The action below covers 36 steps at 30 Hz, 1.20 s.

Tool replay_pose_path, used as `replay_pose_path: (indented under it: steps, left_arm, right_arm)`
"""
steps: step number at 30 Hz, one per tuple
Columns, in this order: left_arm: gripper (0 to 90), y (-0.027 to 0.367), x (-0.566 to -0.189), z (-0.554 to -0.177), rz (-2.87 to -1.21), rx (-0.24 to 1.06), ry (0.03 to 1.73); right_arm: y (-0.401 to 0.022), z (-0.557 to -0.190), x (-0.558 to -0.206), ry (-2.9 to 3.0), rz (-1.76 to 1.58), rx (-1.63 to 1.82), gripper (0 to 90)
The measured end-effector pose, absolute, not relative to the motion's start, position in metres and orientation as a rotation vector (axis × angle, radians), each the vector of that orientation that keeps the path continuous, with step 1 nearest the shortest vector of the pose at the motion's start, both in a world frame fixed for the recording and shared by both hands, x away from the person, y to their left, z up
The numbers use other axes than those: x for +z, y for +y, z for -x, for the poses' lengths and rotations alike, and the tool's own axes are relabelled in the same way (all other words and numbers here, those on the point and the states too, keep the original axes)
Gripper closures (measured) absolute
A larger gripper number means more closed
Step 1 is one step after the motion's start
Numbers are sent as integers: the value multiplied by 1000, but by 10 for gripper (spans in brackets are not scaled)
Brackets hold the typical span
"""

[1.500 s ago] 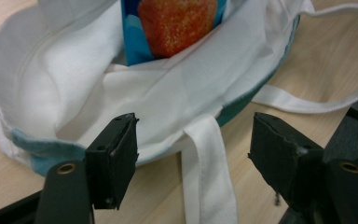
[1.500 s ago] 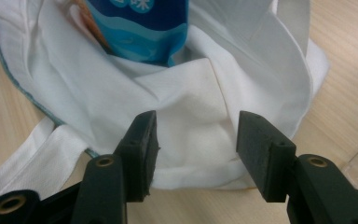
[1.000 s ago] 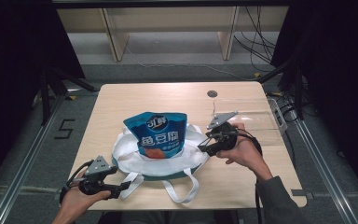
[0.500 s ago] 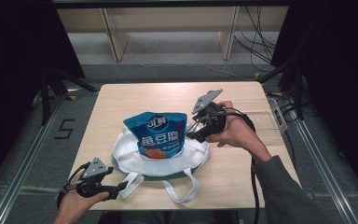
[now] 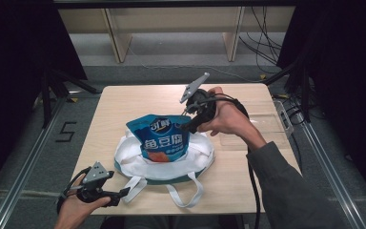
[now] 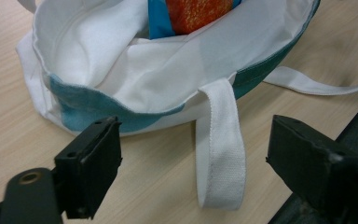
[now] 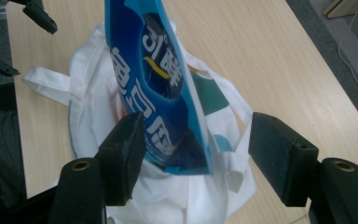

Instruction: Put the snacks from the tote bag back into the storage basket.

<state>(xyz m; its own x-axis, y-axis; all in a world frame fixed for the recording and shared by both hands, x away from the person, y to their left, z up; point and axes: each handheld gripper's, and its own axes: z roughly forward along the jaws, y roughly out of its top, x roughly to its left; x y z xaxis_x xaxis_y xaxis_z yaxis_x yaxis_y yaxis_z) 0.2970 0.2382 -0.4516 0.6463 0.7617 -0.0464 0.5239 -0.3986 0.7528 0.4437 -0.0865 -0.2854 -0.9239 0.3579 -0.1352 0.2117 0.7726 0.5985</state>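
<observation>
While both grippers' jaws have been opening and grip nothing, the snack pouch (image 5: pixel 161 140) stands in the tote bag (image 5: pixel 196 161). Pouch probably light, crinkly, slick: pinch its top seam. Bag limp: take a strap (image 6: pixel 220 140).

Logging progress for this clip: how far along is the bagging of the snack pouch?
Done: the blue snack pouch stands in the white tote bag. In hand: the right gripper is open around the pouch's edge; the left gripper, open, straddles a bag handle. Left: the pouch's top sticks out and the handles lie ungathered.
</observation>
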Motion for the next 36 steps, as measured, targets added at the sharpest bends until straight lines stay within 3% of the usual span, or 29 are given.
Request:
replay_pose_path:
  steps: [15, 34, 36]
  left_arm:
    - [167, 241, -451, -298, -2172, 410, 947]
    - [173, 236, -453, -297, -2132, 384, 959]
    - [173, 238, -452, -298, -2162, 394, 924]
  right_arm:
    - [-33, -456, -279, 2824, -305, 779, 421]
    - [-8, -477, -293, 2926, -178, 604, 668]
    - [-6, -478, -295, 2956, -174, 583, 729]
